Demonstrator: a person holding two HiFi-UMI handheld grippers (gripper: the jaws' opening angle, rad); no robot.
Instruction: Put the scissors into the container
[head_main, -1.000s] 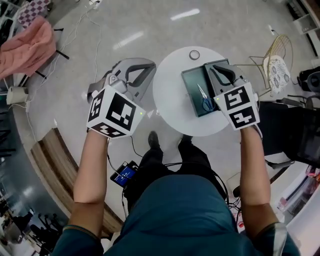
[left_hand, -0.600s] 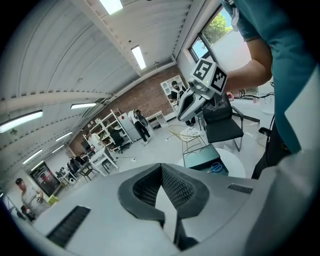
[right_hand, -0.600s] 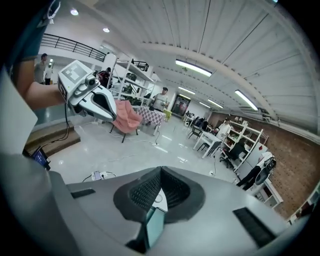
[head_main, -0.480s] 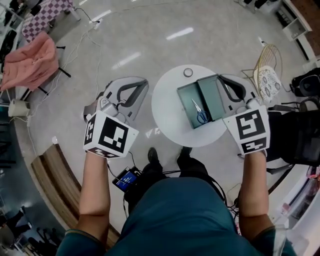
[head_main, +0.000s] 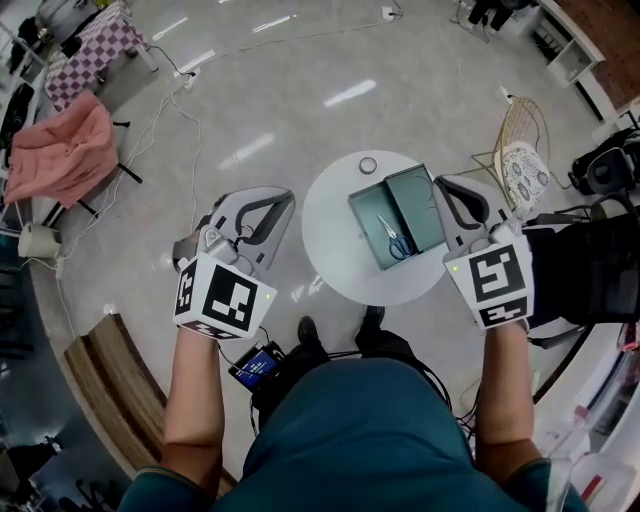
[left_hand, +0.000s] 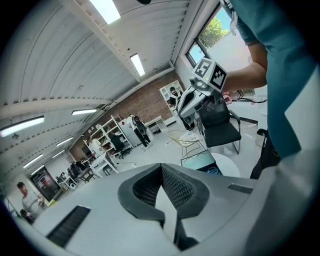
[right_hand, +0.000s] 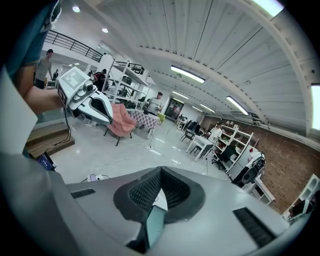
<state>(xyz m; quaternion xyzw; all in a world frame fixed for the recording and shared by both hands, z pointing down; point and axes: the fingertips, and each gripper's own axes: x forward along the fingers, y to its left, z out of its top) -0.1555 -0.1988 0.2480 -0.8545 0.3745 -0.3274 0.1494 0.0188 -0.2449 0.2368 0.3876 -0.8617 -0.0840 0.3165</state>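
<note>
Polished pale floor (head_main: 300, 80) surrounds a round white bench (head_main: 335, 255). Left claw (head_main: 272, 200) hangs over the floor just left of the bench, jaws together, holding nothing. Scissors (head_main: 392, 238) lie inside the dark container (head_main: 366, 212) on the bench. Right claw (head_main: 447, 186), jaws together and empty, is at the bench's right edge.

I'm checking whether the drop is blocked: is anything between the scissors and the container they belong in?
Nothing visible stands in the way. The scissors already lie flat inside the open container on the round white table, with nothing on top of them or across the opening.
</note>
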